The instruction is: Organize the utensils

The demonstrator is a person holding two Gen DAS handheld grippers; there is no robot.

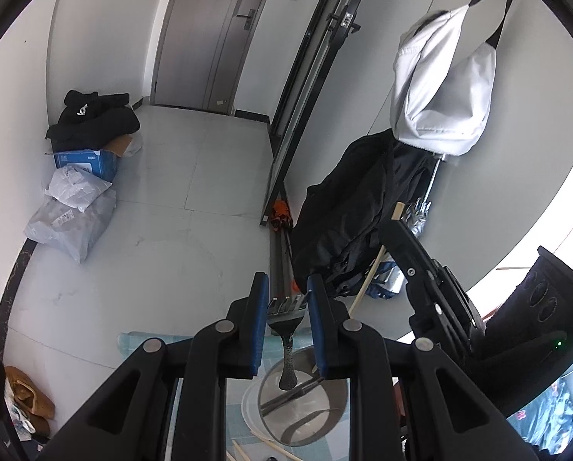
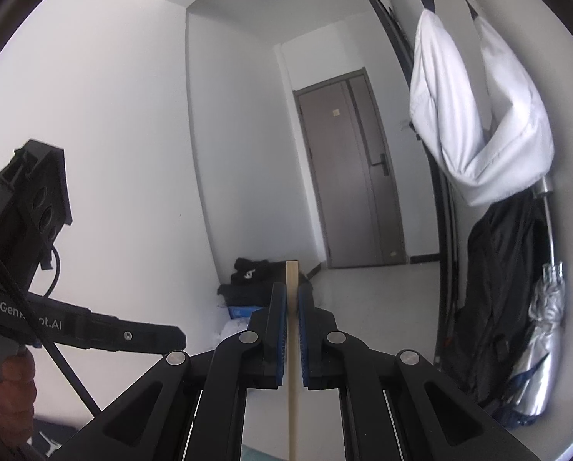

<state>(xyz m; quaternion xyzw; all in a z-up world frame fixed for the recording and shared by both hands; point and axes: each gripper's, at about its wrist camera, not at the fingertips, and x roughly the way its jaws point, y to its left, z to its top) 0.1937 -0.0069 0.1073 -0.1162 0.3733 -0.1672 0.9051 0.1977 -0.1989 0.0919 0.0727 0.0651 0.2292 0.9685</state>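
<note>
Nearest the left wrist camera, a metal bowl point(image 1: 305, 403) sits on the pale blue checked counter point(image 1: 244, 403), with dark utensils point(image 1: 290, 395) lying across its inside and loose wooden chopsticks point(image 1: 263, 440) on the cloth just beside its near rim; it looks to be the place the utensils are drawn from or gathered into, though I cannot tell which; above it the left gripper point(image 1: 288, 299) has its blue-padded jaws partly apart with a dark fork point(image 1: 286, 330) between them, tines forward and handle hanging down over the bowl; whether the pads actually press the fork's head I cannot tell, but its hanging clear of the bowl suggests it is carried; to the right of that view the right gripper point(image 1: 405, 238) is raised, a chopstick point(image 1: 367, 280) slanting through it; in the right wrist view the right gripper point(image 2: 292, 299) has its jaws nearly closed on that chopstick point(image 2: 292, 345), which runs straight up the narrow gap and pokes out past the tips, probably held lengthwise so it can be set down aligned; the counter edge is barely seen there; beyond lie the tiled floor point(image 1: 194, 192), parcels point(image 1: 71, 215) against the wall, a hanging white bag point(image 2: 478, 123), and farthest a grey door point(image 2: 355, 176).
</note>
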